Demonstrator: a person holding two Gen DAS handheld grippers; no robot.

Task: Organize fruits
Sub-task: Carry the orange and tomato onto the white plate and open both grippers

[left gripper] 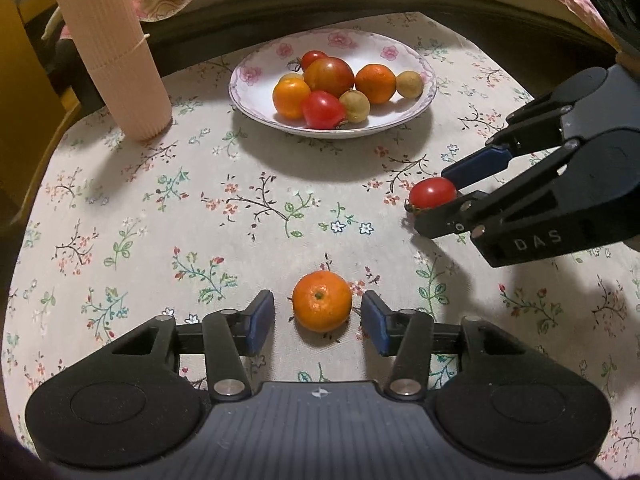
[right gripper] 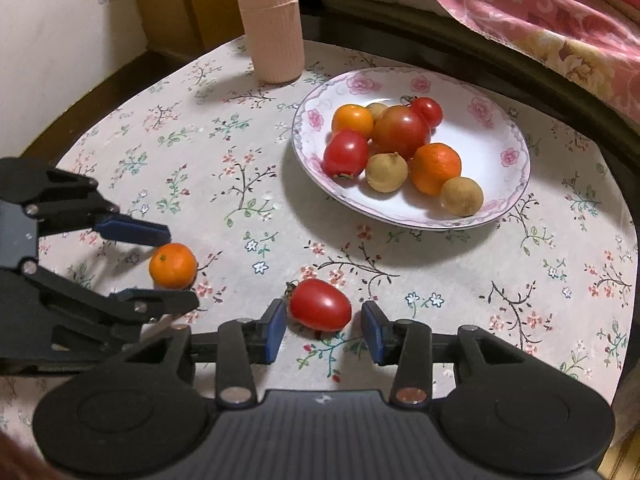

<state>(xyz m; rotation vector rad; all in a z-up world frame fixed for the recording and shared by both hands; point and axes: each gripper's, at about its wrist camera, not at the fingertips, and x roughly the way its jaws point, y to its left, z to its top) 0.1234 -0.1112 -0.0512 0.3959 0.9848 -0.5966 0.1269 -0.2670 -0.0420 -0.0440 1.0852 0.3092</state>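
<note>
**Two claws, one fruit each**

The left claw (left gripper: 318, 316) is low over the desk (left gripper: 160, 216), near its front edge. Its two blue pads (left gripper: 260, 316) stand apart, one on each side of a small orange (left gripper: 322, 306). The orange sits on the flowery cloth with its stem end up. There is a small gap between the orange and each pad, so the claw is open and holds nothing.

The right claw (right gripper: 324, 326) is close to the right edge of the desk. Its pads (right gripper: 276, 328) are also spread wide. A red tomato (right gripper: 320, 309) lies on its side between them, with its dark stem pointing left. The left pad looks very near the tomato, or may just touch it. The right pad is a little way off. This claw is open too and is not gripping the tomato.

The two loose fruits lie near each other on the cloth.

A white plate (left gripper: 256, 96) with pink flowers on its rim sits toward the back of the desk, well apart from both claws. Fruit is heaped on it: three tomatoes, two oranges and some small tan round fruits, all bunched together and touching.

A tall, ribbed, pink cup (left gripper: 112, 48) stands upright near the back left edge, to the left of the plate.
</note>
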